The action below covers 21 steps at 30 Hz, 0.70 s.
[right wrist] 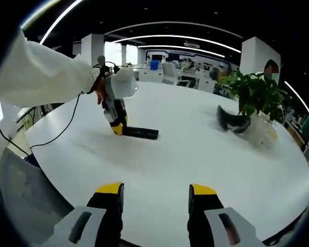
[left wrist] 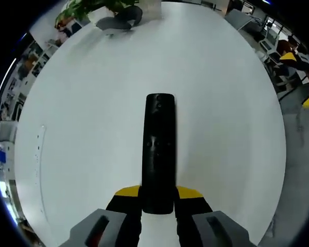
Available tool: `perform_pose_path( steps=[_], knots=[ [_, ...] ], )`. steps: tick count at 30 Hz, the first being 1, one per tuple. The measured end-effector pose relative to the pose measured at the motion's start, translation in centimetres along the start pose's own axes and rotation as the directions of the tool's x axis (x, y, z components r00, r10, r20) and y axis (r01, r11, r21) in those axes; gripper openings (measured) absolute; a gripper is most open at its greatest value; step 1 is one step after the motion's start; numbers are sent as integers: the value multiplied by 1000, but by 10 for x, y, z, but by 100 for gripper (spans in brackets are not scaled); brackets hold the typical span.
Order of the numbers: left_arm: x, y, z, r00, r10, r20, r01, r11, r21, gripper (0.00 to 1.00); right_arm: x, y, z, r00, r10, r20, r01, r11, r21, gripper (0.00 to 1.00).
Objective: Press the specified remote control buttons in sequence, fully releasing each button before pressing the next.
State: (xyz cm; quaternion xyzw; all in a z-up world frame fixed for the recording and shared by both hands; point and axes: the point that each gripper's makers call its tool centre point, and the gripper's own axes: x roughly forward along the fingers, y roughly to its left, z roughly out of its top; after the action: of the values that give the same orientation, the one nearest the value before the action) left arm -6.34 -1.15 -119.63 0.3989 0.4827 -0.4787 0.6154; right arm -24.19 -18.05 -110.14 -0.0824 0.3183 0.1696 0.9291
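Left gripper view puts the big white table (left wrist: 92,128) ahead of your jaws, with the black remote (left wrist: 159,149) lying on it and running straight away from you. Your left gripper (left wrist: 158,203) is closed on the near end of the remote, one yellow-tipped jaw on each long side. That hold looks meant to pin the remote flat and steady with its button face up, so the other tool can press without it sliding.

In the right gripper view, your right gripper (right wrist: 156,198) hovers with its jaws apart and nothing between them, well short of the remote (right wrist: 140,133), which lies ahead and to the left of its jaws. A white sleeve (right wrist: 38,74) reaches in from the left to the left gripper (right wrist: 115,110) at the remote's end. A black cable (right wrist: 56,131) trails from that tool across the table (right wrist: 206,154) towards the near edge.

Far ahead and to the right of the right jaws stand a potted plant (right wrist: 255,95) and, just beside it, a dark curved object (right wrist: 232,121). Both are well apart from the remote, so I judge the path across the bare top to the buttons is open.
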Motion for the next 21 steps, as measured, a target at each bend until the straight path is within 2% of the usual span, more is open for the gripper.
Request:
perform_pose_path(
  steps=[4,9,21],
  knots=[
    [0,-9,-2,1000,-3,3,3,1000,0,23,-2,0,0,1000,5,0,-5,1000,8,33],
    [-1,-18,-4,1000,0,3,0,1000,-10,23,-3,-1,0,1000,0,3,0,1000,15,29],
    [-2,-46,-7,1000,5,5,-4,1000,-16,23,-5,1,-3,1000,15,-14,-15,1000,21,8]
  ],
)
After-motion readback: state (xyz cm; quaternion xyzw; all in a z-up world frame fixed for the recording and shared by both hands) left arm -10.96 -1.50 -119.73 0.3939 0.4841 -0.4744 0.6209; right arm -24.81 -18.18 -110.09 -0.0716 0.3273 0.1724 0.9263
